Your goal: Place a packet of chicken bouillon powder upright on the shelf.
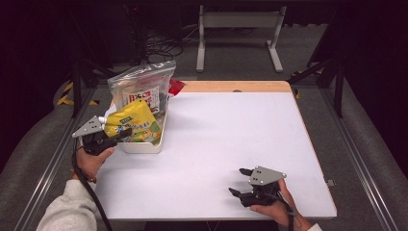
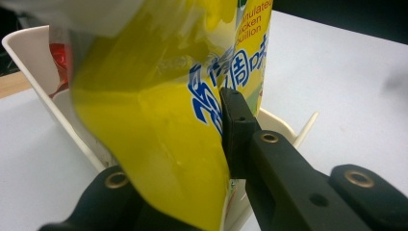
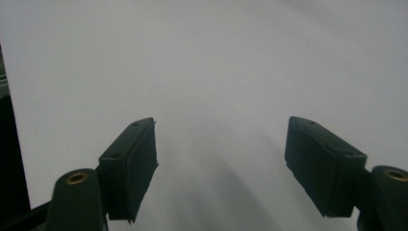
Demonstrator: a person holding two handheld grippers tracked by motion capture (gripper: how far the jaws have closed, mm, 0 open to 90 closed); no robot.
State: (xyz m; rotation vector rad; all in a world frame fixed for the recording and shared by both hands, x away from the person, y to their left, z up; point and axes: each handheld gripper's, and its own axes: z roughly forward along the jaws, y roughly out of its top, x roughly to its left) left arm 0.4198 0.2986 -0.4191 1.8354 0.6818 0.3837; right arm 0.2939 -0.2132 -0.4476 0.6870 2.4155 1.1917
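Observation:
My left gripper (image 1: 122, 133) is shut on a yellow spouted pouch (image 1: 131, 123) with blue print, holding it tilted over the near end of a white tray (image 1: 142, 147). In the left gripper view the pouch (image 2: 159, 106) hangs between the jaws, one black pad (image 2: 236, 130) pressed against its side, the tray's wall (image 2: 29, 57) behind it. A clear plastic bag of packets (image 1: 142, 88) stands in the tray's far end. My right gripper (image 1: 240, 181) rests low near the table's front edge, open, with nothing between its pads (image 3: 137, 168).
A red packet (image 1: 176, 86) lies behind the tray at the table's (image 1: 231, 130) wooden far edge. Metal rails run along both sides of the table. A white stand (image 1: 238, 33) and cables sit on the floor beyond.

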